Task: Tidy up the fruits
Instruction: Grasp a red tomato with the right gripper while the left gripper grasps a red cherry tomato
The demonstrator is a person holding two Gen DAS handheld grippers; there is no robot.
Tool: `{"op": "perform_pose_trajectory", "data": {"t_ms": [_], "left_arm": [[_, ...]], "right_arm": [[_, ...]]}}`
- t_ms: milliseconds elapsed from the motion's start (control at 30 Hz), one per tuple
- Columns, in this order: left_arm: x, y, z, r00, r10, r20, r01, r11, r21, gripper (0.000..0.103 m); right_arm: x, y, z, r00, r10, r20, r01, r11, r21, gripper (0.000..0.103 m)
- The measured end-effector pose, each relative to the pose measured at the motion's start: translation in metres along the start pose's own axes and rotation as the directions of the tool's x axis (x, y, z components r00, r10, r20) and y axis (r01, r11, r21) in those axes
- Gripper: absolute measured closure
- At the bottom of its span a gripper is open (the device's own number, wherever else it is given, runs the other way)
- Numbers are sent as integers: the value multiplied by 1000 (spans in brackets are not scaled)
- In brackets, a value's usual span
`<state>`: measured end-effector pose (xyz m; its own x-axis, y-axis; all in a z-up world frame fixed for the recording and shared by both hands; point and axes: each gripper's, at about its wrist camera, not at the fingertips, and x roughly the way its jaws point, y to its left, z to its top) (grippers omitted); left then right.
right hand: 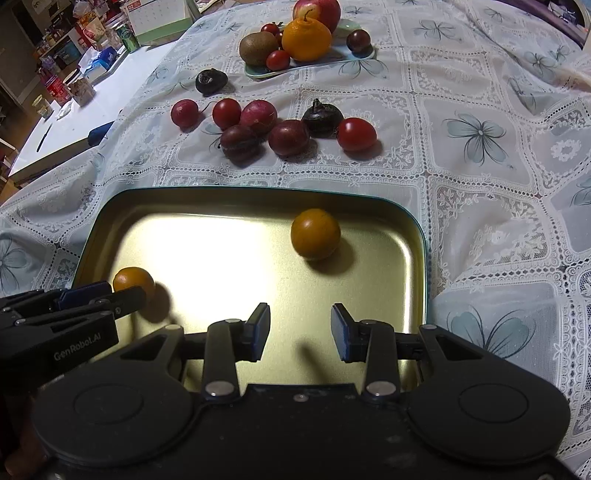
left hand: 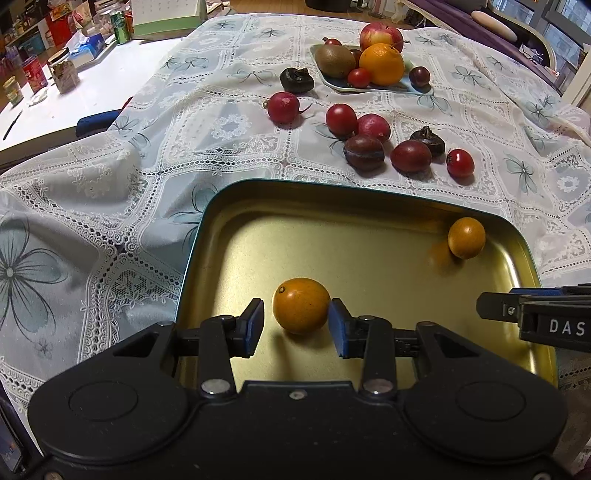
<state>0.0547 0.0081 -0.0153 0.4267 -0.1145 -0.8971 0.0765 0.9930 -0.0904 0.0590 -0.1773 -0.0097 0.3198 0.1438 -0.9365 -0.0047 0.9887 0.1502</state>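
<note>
Left wrist view: the left gripper (left hand: 297,325) hangs over a gold metal tray (left hand: 369,206), its blue pads (left hand: 255,325) spread apart around a small orange fruit (left hand: 301,305) lying on the tray floor. The right-hand pad appears to touch the fruit while the left-hand pad stands clear of it, so the jaws are open, not clamped. A second orange fruit (left hand: 466,237) lies in the tray's far right corner, close to the wall.

Beyond the tray's far rim, on a white lace tablecloth (left hand: 110,166), a loose cluster of red and dark fruits (left hand: 365,140) is scattered, several of them touching one another. Farther beyond the tray stands a pale plate (left hand: 343,86) heaped with a kiwi (left hand: 335,61), a large orange (left hand: 381,63) and an apple (left hand: 381,34) behind them. A green can (left hand: 120,26) stands on the bare tabletop far off to the tray's left.

From the right wrist view, the right gripper (right hand: 300,330) hovers above the tray's near edge with its jaws wide apart and nothing between them. The other gripper enters at the tray's left side, its tips partly covering the nearer orange fruit, while the second one rests toward the tray's far right.
</note>
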Motion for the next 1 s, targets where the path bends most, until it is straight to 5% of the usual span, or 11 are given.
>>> {"op": "perform_pose_trajectory", "data": {"t_ms": [1000], "left_arm": [[27,-6,132,999,-27,27,26,999,41,56]], "right_arm": [[14,-50,117,998,-35,58,20,971,238,64]]}}
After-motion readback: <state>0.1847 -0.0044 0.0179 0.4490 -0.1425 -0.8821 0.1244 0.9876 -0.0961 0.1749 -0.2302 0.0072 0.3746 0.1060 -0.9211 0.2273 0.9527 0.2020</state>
